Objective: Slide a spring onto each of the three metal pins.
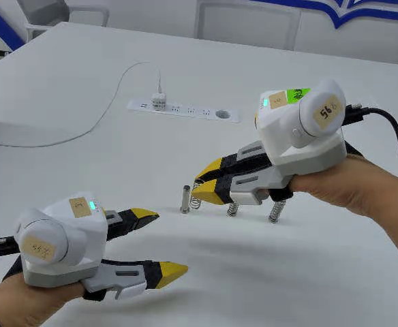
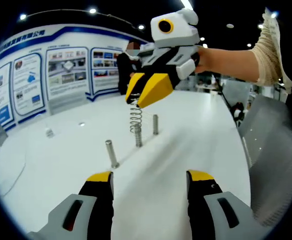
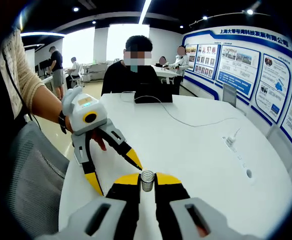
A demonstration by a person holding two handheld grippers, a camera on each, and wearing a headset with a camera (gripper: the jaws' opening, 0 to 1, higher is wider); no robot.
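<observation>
My right gripper (image 1: 199, 189) is shut on a spring (image 1: 197, 197) that hangs from its yellow tips just above the white table (image 1: 83, 88). In the left gripper view this spring (image 2: 135, 117) reaches down to the middle of three upright pins (image 2: 137, 136). A bare pin (image 2: 111, 153) stands nearer and another post (image 2: 155, 124) farther. In the head view the bare pin (image 1: 185, 199) stands left of the held spring. Two more springs (image 1: 233, 209) (image 1: 276, 211) stand under the right gripper. My left gripper (image 1: 170, 243) is open at the lower left with nothing between its fingers.
A white power strip (image 1: 183, 109) with a plug and a thin cable (image 1: 110, 95) lies at the back of the table. A person (image 3: 136, 75) sits at the far end, with others behind.
</observation>
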